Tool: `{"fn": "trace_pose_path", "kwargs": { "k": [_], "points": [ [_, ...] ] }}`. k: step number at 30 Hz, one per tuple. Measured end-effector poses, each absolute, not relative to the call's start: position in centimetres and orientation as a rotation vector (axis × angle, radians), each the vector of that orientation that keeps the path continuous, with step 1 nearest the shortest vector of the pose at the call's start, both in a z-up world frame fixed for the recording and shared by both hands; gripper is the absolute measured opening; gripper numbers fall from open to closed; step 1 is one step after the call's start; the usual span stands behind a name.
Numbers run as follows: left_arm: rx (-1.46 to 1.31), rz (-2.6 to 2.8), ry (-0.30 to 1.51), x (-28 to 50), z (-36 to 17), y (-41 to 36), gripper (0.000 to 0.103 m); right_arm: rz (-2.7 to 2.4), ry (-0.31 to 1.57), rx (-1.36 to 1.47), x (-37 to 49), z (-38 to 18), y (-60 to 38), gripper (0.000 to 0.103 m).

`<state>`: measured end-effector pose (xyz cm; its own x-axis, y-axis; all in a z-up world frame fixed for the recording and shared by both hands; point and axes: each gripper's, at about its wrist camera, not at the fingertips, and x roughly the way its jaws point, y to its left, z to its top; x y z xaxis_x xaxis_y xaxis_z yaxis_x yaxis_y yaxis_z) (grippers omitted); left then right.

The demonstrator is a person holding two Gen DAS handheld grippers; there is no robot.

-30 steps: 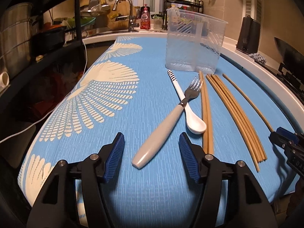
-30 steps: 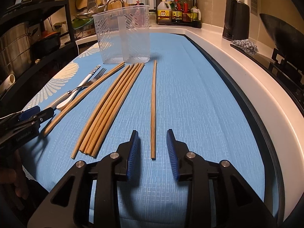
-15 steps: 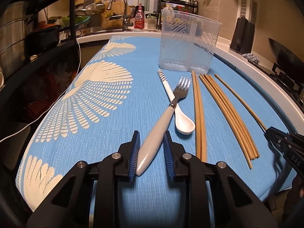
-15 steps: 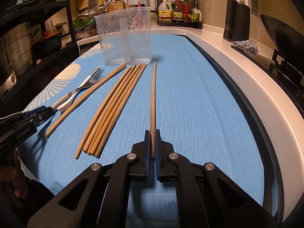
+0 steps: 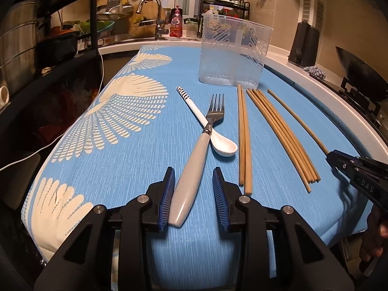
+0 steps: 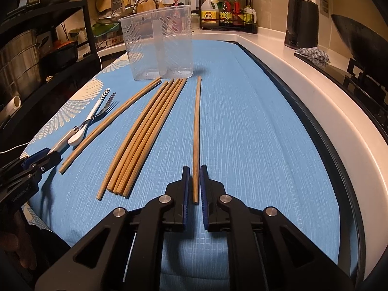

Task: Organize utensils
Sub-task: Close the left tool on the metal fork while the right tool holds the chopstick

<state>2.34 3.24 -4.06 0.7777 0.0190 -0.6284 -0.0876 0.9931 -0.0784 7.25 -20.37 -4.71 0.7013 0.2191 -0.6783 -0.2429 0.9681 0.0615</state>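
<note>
The left gripper has its jaws spread around the fork handle, whose long axis runs toward 12–1 o'clock over the spoon; half a second ago those jaws pinched it. At 12 stands the holder. The right gripper brackets the lone chopstick, axis toward 12, with narrow gaps each side; earlier it was clamped. Each gripper sits right on its own utensil.

left gripper reopened, right gripper loosened

Wooden chopsticks, woven cloth
</note>
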Motion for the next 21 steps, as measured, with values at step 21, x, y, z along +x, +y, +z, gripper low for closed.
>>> {"fn": "trace_pose_path", "kwargs": {
  "k": [21],
  "points": [
    [-0.104, 0.079, 0.667, 4.4, -4.1, 3.6, 0.042, 0.268, 0.709, -0.042, 7.3, -4.9, -21.1, 0.008]
  ]
}}
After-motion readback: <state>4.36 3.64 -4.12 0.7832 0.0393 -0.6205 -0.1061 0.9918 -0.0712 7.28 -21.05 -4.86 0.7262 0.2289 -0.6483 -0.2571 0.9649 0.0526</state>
